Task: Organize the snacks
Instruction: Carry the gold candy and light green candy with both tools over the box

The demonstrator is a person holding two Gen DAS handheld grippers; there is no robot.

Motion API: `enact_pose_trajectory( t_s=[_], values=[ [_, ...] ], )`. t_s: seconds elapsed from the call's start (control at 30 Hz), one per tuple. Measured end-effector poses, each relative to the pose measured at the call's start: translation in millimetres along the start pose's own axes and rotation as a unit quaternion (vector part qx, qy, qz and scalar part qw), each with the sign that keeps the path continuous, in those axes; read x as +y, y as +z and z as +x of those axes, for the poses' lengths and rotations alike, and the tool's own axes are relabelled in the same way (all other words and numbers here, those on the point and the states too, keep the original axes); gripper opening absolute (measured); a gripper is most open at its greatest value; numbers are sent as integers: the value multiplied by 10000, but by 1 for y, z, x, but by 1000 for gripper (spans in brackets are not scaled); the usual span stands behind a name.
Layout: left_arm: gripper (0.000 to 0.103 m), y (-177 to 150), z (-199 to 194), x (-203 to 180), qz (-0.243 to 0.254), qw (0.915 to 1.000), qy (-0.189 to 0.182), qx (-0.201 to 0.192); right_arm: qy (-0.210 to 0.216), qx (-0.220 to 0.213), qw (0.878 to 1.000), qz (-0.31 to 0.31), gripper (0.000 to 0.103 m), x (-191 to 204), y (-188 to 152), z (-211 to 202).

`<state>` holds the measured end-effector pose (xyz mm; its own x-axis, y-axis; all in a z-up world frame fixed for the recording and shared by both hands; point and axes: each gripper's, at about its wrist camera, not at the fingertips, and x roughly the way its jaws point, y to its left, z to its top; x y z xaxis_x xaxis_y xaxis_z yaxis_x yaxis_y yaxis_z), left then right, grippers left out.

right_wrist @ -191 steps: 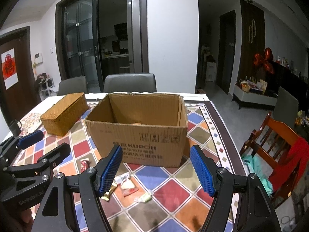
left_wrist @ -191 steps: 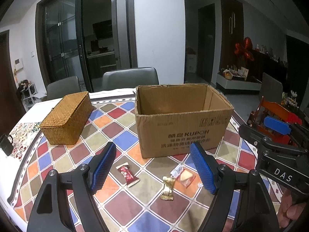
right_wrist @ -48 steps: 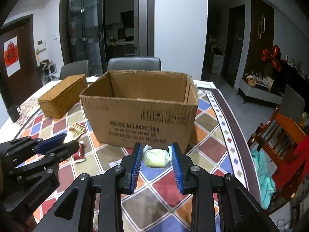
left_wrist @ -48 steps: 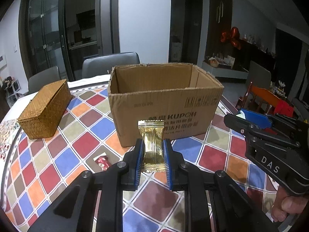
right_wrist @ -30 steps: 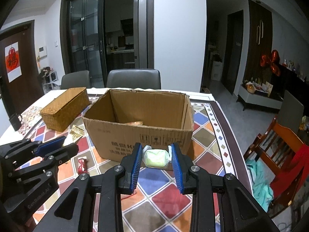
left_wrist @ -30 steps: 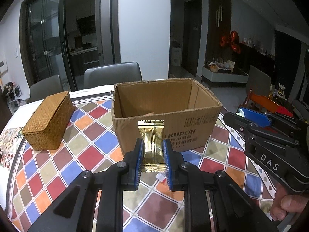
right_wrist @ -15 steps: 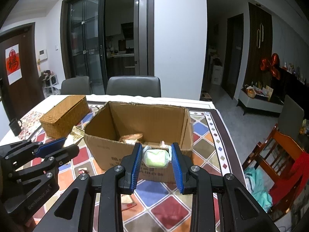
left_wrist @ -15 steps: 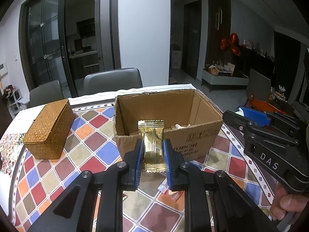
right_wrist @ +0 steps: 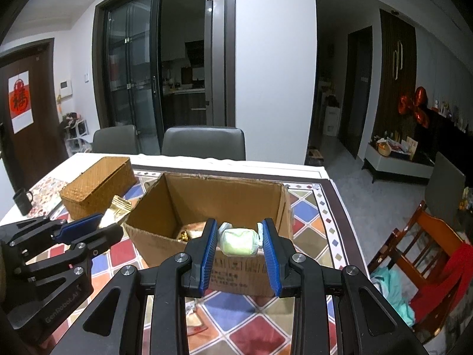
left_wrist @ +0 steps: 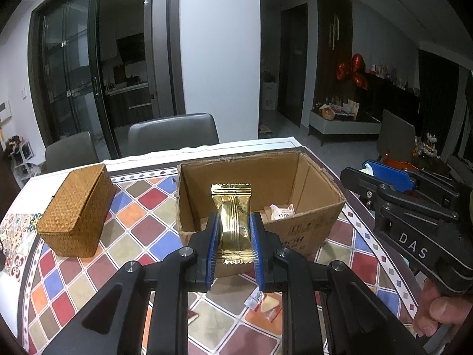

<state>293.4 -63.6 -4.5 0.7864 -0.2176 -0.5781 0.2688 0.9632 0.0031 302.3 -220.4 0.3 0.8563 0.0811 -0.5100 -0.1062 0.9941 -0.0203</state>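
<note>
My left gripper point(left_wrist: 234, 227) is shut on a gold foil snack packet point(left_wrist: 233, 207), held upright above the near wall of the open cardboard box point(left_wrist: 313, 230). My right gripper point(right_wrist: 240, 238) is shut on a pale green wrapped candy point(right_wrist: 239, 242), over the box's point(right_wrist: 224, 198) near edge. Inside the box lie a white wrapped snack point(left_wrist: 282, 211) and gold-wrapped pieces point(right_wrist: 184, 235). A red-and-white snack point(left_wrist: 264, 304) lies on the chequered tablecloth in front of the box. In the right wrist view the left gripper point(right_wrist: 97, 222) shows at the left with the gold packet point(right_wrist: 116, 208).
A woven wicker box point(left_wrist: 78, 210) stands left of the cardboard box. A dark mug point(right_wrist: 22, 201) sits at the table's far left edge. Grey chairs point(right_wrist: 204, 143) stand behind the table and a wooden chair point(right_wrist: 425, 251) with red cloth to the right.
Both grippers have risen and come forward over the box's near edge, each still holding its snack. The box's inside now shows more, with snacks on its floor.
</note>
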Motion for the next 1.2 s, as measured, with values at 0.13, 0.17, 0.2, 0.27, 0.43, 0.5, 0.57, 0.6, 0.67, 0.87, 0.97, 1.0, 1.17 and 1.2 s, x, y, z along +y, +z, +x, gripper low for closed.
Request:
enact_pose_trajectory(
  t_s=[0.13, 0.17, 0.2, 0.27, 0.43, 0.5, 0.57, 0.6, 0.67, 0.87, 0.97, 1.0, 1.17, 1.2],
  values=[
    [22, 4, 2, 2, 4, 10000, -5, -10, 13, -15, 10000, 17, 32, 1, 4, 4],
    [22, 6, 3, 2, 1, 10000, -13, -7, 17, -17, 10000, 21, 32, 1, 5, 5],
    [22, 6, 4, 2, 1, 10000, -15, -9, 20, -18, 10000, 24, 32, 0, 6, 6],
    [22, 8, 7, 3, 5, 10000, -33, -5, 23, -22, 10000, 20, 32, 1, 8, 8],
    [21, 13, 14, 4, 6, 10000, -53, -3, 19, -20, 10000, 25, 32, 1, 8, 8],
    [22, 13, 14, 4, 6, 10000, -57, 1, 9, -7, 10000, 34, 32, 1, 10, 12],
    [21, 15, 17, 4, 1, 10000, -64, 10, 4, 16, 10000, 45, 32, 1, 12, 16],
    [22, 16, 19, 4, 0, 10000, -67, 16, 3, 29, 10000, 47, 32, 0, 13, 18],
    [22, 18, 23, 5, -6, 10000, -78, 32, 0, 41, 10000, 44, 32, 1, 15, 23],
    [21, 22, 29, 5, -15, 9999, -93, 57, 20, 69, 10000, 34, 32, 2, 16, 32],
    [22, 21, 33, 6, -9, 9999, -103, 70, 21, 73, 10000, 34, 32, 2, 17, 34],
    [21, 20, 33, 7, -12, 9999, -106, 69, 20, 78, 10000, 35, 32, 2, 18, 36],
    [21, 21, 38, 7, -22, 9999, -126, 84, 17, 117, 9999, 37, 32, 2, 21, 47],
    [21, 22, 41, 8, -23, 9999, -126, 89, 19, 123, 9999, 36, 32, 2, 21, 49]
  ],
)
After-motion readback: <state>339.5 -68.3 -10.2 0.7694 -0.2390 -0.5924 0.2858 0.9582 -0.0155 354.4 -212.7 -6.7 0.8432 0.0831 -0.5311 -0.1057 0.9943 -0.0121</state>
